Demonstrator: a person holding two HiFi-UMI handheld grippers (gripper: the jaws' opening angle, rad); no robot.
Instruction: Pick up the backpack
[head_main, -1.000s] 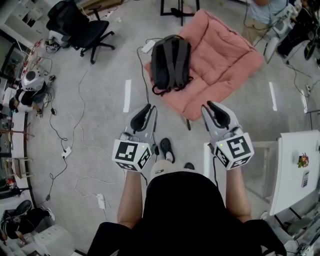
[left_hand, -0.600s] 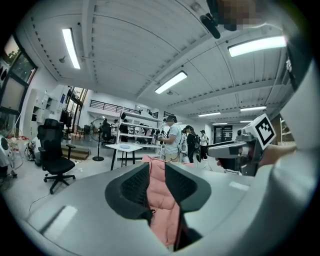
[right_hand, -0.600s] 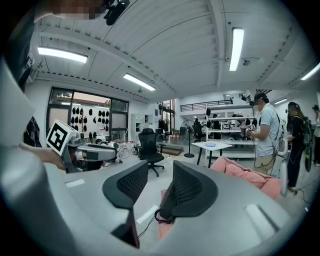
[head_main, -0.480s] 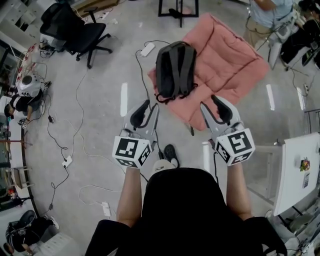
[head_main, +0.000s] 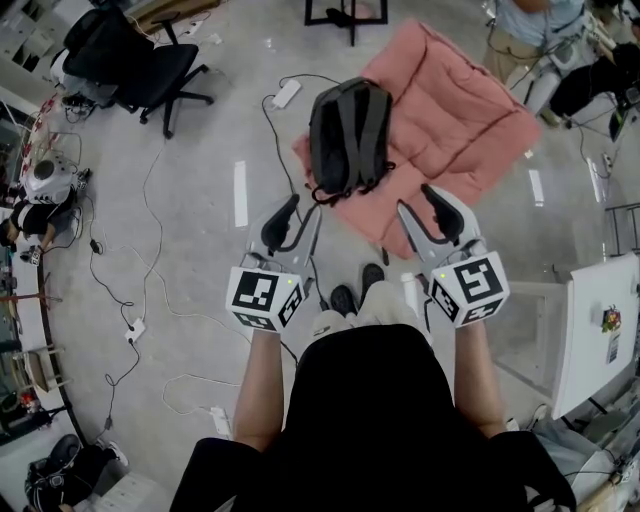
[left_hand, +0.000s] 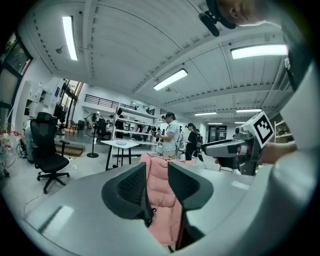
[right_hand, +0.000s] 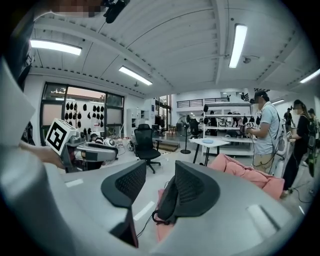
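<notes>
A black backpack (head_main: 347, 137) lies strap side up on the near left corner of a pink cushion (head_main: 455, 120) on the floor. My left gripper (head_main: 298, 218) hangs short of the backpack's near edge, open, with nothing between its jaws. My right gripper (head_main: 420, 210) hovers over the cushion's near edge to the backpack's right, also open and empty. Both pairs of jaws have just been opening. In the left gripper view the cushion (left_hand: 159, 195) shows between the jaws. In the right gripper view the backpack (right_hand: 162, 207) lies low, partly behind the right jaw.
A black office chair (head_main: 140, 65) stands at the far left. Cables (head_main: 150, 250) and a power strip (head_main: 285, 95) lie on the grey floor. A white table (head_main: 600, 330) is at the right, and a person (head_main: 525, 30) stands beyond the cushion.
Both grippers have come nearer to the backpack as the person stepped forward. Their jaws stand wider apart than a second ago.
</notes>
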